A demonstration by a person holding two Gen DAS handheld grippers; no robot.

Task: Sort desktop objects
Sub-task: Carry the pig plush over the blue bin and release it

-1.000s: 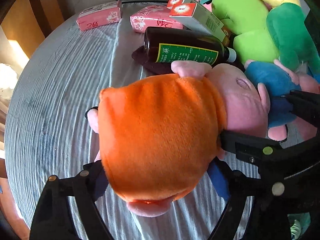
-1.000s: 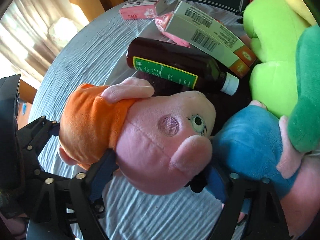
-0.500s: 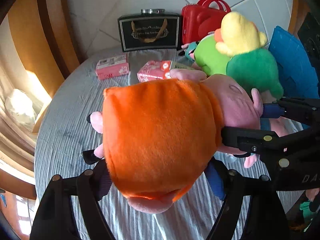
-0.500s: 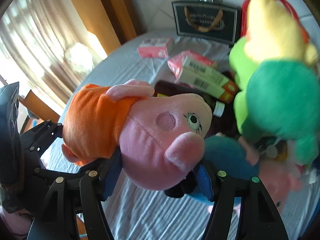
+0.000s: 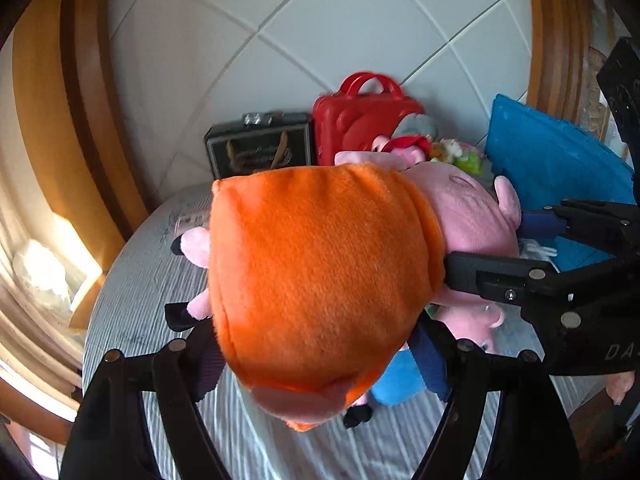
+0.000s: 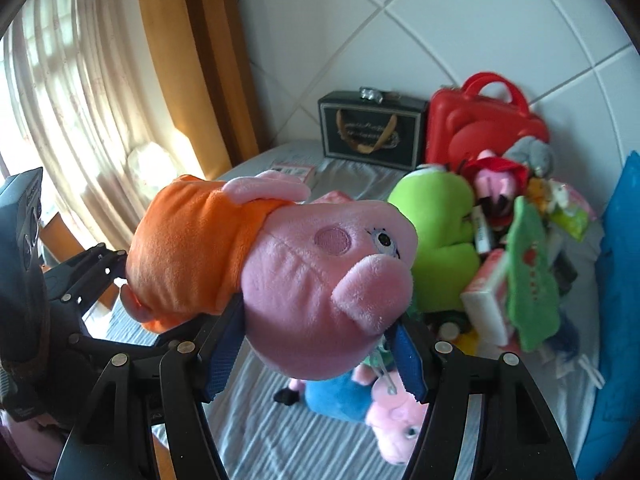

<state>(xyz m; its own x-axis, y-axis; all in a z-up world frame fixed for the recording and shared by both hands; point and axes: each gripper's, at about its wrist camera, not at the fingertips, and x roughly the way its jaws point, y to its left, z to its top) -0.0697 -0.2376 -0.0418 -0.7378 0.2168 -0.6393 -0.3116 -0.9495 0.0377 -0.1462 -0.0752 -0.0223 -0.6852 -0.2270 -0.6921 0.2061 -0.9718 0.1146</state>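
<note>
Both claws clamp one pig plush (image 6: 280, 268), held in the air above the striped table (image 6: 280, 444). The left gripper (image 5: 320, 356) stands fairly wide, its blue pads pressed against the orange body. The right gripper (image 6: 316, 356) grips the pink head, its pads squeezing either side. Below, nearer the table's right edge, lies a blue-clad pig plush (image 6: 352, 400) beside a pile of toys (image 6: 480, 248).
</note>
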